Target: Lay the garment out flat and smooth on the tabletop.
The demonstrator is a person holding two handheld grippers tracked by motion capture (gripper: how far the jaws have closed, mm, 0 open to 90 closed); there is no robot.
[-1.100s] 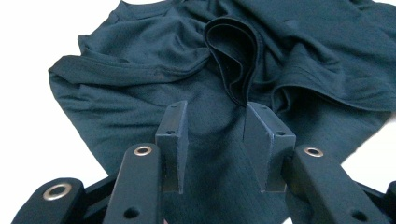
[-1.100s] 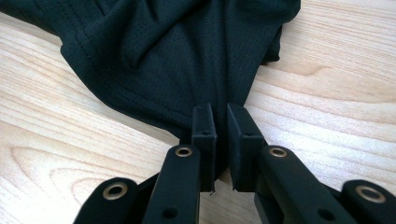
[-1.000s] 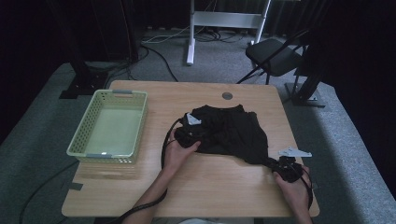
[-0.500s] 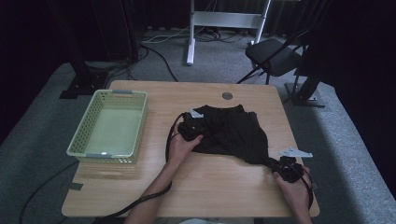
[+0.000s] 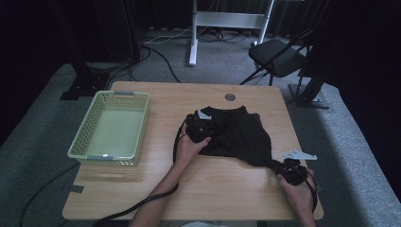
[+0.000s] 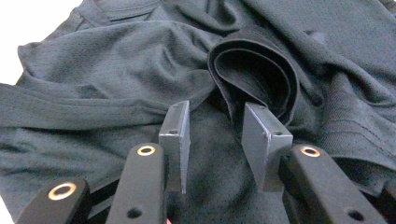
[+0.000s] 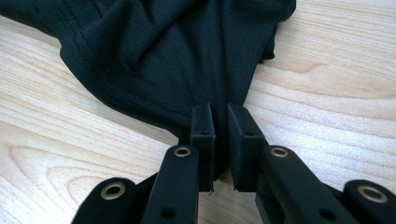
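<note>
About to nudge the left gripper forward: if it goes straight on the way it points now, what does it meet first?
The left gripper would most likely run first into the rolled fold of the black garment, just past its open jaws; depth is hard to judge.

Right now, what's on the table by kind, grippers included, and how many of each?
Garment: 1
Basket: 1
Grippers: 2, left gripper and right gripper
Total: 4
</note>
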